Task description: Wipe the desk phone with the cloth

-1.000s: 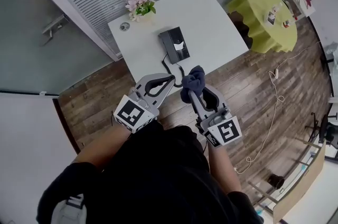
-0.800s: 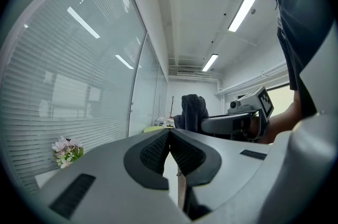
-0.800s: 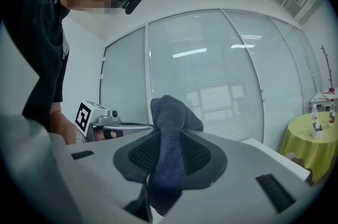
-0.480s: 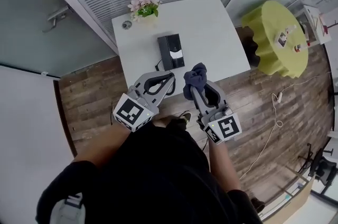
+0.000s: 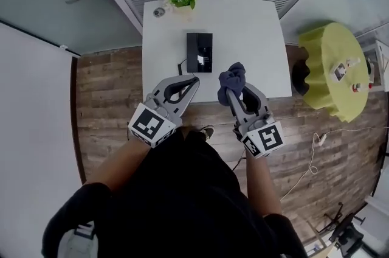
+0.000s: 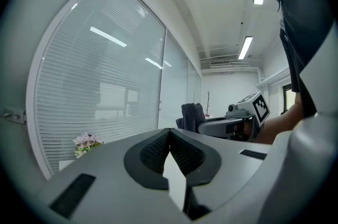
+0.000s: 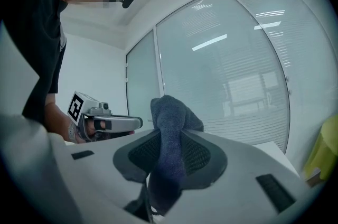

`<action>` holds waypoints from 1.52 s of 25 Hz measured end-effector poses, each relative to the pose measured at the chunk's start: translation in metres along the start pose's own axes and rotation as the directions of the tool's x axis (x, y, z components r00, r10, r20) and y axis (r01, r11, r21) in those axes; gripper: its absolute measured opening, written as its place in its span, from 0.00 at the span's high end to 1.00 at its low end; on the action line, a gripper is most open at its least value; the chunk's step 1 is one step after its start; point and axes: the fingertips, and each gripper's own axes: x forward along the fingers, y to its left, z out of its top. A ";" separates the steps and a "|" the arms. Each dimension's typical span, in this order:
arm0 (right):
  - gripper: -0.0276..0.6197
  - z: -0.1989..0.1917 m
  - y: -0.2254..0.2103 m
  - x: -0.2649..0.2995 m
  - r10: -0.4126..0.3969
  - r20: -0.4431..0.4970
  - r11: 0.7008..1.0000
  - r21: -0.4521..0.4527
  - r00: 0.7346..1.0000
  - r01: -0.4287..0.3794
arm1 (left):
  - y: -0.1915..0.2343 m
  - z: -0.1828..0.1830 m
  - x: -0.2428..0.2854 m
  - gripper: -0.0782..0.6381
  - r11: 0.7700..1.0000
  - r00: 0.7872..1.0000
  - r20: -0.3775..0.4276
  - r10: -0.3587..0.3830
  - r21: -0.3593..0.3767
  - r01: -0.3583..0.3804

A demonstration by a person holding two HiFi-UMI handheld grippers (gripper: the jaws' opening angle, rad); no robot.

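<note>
Overhead, the desk phone (image 5: 199, 52) lies mid-way across the white table (image 5: 255, 31), while both grippers hang over the table's near edge. The right gripper (image 5: 233, 90) has its jaws clamped on the dark blue cloth (image 5: 233, 75), which bunches beyond the tips, beside the phone's near right corner and probably above it, not touching. The left gripper (image 5: 194, 80), jaws pressed together on nothing, points toward the phone's near end.

Black desk phone (image 5: 199, 52) flat on table (image 5: 255, 31); dark-blue cloth (image 5: 231, 79) bunched.
</note>
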 end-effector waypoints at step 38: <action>0.79 -0.096 -0.067 0.208 0.050 -0.477 0.920 -0.320 0.877 -0.226 | 0.184 -0.068 0.051 0.88 0.975 0.978 -0.054 0.199 -0.086 -0.203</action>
